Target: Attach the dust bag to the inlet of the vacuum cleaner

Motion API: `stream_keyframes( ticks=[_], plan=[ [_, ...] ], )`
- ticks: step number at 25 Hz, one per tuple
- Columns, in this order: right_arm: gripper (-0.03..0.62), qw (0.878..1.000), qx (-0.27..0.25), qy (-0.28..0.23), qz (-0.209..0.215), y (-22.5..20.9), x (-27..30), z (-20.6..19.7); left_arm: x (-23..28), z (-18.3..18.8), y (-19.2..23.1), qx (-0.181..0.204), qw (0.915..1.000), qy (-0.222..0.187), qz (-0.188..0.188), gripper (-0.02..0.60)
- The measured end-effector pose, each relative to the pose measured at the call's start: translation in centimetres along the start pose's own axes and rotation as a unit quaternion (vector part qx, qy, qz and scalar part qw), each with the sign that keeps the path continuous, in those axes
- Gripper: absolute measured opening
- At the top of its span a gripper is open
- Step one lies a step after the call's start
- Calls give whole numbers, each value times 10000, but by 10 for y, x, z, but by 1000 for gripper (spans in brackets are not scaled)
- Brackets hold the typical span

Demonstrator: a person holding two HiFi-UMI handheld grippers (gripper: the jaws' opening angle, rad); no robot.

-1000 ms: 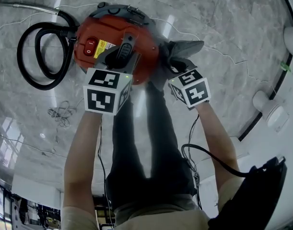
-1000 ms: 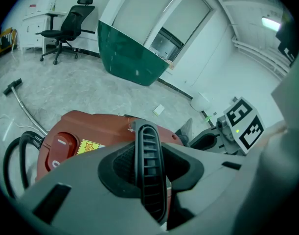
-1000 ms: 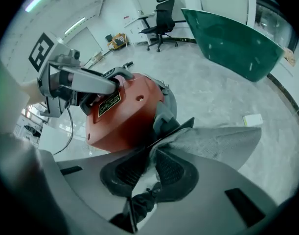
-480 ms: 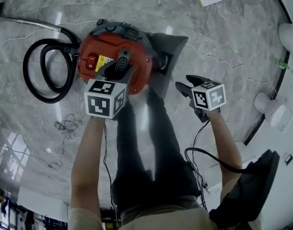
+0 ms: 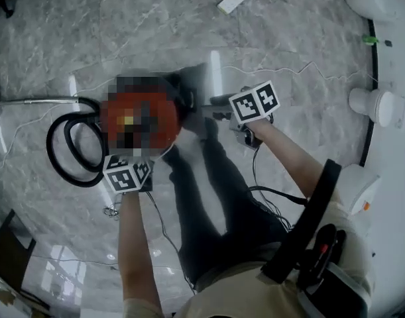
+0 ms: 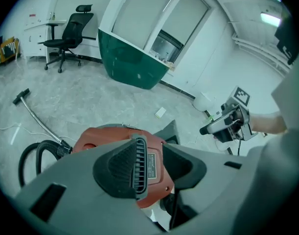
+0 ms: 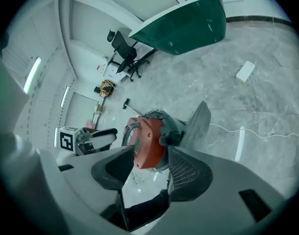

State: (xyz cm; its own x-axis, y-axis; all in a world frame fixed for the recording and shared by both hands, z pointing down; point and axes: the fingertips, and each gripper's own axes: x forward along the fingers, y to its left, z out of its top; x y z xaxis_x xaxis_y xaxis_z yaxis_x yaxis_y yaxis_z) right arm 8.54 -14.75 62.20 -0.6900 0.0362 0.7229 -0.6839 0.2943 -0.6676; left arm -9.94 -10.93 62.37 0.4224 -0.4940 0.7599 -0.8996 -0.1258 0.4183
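Left gripper (image 6: 156, 168) is opening, nothing between its jaws — right gripper (image 7: 147, 173) spread wide, empty. The grey dust bag (image 7: 200, 121) stands on the floor (image 5: 301, 38), against the red vacuum cleaner (image 7: 149, 141).

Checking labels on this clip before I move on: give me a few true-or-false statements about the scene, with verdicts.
1. The right gripper holds the grey dust bag. False: its jaws stand apart with nothing between them, and the dust bag stands beside the vacuum cleaner.
2. A black hose lies looped on the floor by the vacuum cleaner. True.
3. The left gripper clamps the vacuum cleaner's handle. False: it is clear of the vacuum cleaner, its jaws opening with nothing between them.
4. A small white box lies on the floor. True.
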Motion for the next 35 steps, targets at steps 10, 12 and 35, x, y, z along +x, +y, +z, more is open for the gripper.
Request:
stream_keyframes(
  ticks=[10, 12, 35],
  plan=[
    [159, 9963, 240, 414, 713, 86, -35, -18, -69, 68, -70, 377, 9987, -318, -94, 153],
    [50, 9956, 123, 218, 907, 111, -52, -11, -87, 81, -86, 434, 9979, -452, -162, 153],
    [17, 9371, -1584, -1640, 2642, 395, -287, -23, -397, 119, -260, 961, 9582, -2514, -973, -6]
  ],
)
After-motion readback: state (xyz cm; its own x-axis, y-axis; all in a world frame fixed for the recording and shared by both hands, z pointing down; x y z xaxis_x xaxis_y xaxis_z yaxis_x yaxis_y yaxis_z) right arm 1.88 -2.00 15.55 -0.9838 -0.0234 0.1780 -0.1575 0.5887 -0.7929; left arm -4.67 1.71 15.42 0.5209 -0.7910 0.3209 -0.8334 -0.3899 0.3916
